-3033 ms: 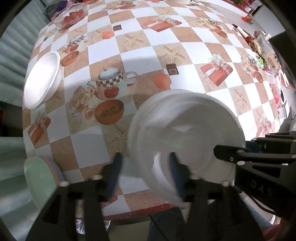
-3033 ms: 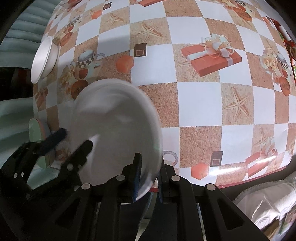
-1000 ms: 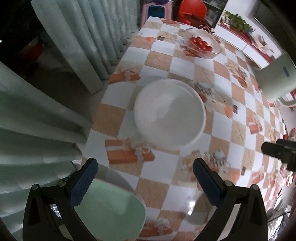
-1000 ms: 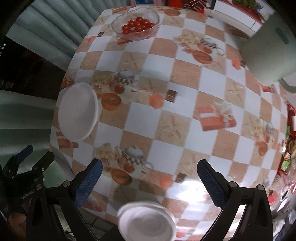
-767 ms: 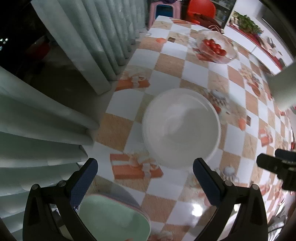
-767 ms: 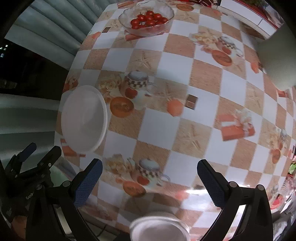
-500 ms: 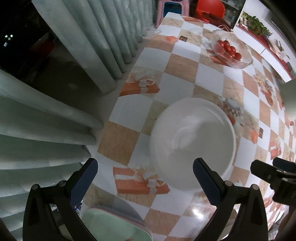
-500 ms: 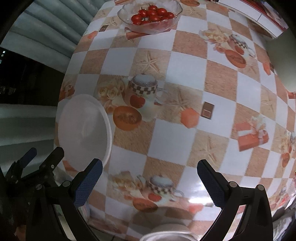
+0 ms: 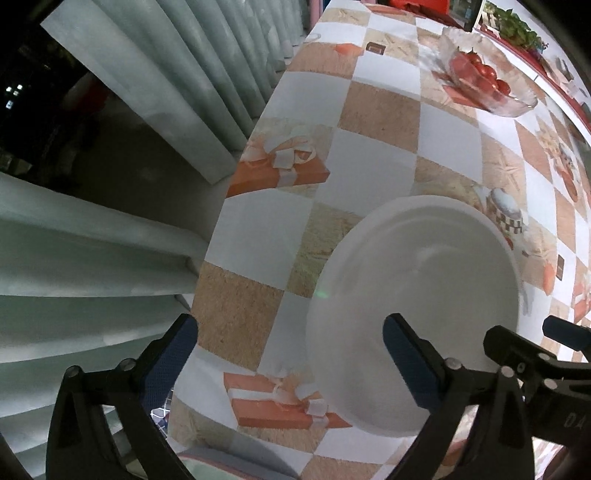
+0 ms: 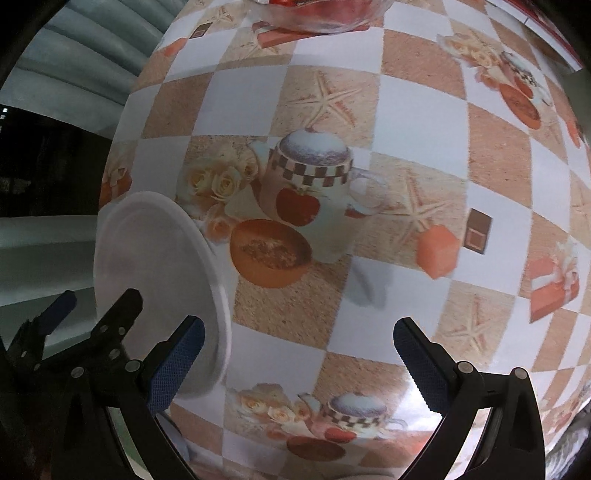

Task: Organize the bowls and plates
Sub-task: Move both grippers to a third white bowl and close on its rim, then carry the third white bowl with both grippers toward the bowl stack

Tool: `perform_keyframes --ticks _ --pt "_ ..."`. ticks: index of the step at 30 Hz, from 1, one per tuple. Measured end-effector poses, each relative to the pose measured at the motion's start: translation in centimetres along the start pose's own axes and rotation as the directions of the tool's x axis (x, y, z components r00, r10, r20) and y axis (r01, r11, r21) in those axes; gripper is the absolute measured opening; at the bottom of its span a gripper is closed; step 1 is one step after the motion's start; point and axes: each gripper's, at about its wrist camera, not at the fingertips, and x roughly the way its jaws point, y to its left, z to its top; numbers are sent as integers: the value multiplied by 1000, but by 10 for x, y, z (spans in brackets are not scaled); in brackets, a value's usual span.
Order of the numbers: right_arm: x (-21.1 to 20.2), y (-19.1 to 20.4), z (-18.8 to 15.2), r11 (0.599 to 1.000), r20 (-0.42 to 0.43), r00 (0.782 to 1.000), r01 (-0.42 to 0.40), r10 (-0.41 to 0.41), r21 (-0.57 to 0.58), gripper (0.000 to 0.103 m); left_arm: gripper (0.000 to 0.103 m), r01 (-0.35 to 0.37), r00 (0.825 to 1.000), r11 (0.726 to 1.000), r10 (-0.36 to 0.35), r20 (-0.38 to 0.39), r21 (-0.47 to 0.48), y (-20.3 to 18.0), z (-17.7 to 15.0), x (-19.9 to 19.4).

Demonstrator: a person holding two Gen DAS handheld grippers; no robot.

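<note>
A white bowl (image 9: 413, 295) sits on the checked tablecloth near the table's left edge; it also shows in the right wrist view (image 10: 159, 280). My left gripper (image 9: 291, 354) is open and empty, low over the bowl's near left rim, with its right finger over the bowl. My right gripper (image 10: 299, 354) is open and empty, with its left finger at the bowl's right rim. The right gripper's tips show in the left wrist view (image 9: 524, 343).
A glass bowl of tomatoes (image 9: 484, 85) stands at the far side of the table, also visible in the right wrist view (image 10: 321, 14). Grey curtains (image 9: 122, 155) hang beyond the table's left edge. A green plate edge (image 9: 207, 465) lies below the near table edge.
Both grippers have come down and closer to the white bowl, which now fills more of both views. Both stay open. The small white bowl at the near edge has left the right wrist view.
</note>
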Motion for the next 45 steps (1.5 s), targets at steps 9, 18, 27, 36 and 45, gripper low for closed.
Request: perform_keyframes --ticks 9,18,27,36,45 --pt "10 7 -1 990 -22 990 -137 138 11 39 33 116 993 993 -114 -41 31 -7 2 12" --pt "5 -7 -15 993 -71 991 -115 114 -11 15 29 166 985 979 -159 -66 122 -50 -14 7" --pt "-2 -76 -48 997 -89 994 -55 59 53 15 29 229 973 940 -213 -88 254 -123 -54 -7" --pt "-8 -130 -91 982 -66 995 -59 72 178 15 29 231 972 910 -202 -121 343 -176 -75 -10" --pt "-6 -147 -104 975 -59 994 -80 93 206 15 29 231 972 914 -200 -125 334 -195 -75 -16"
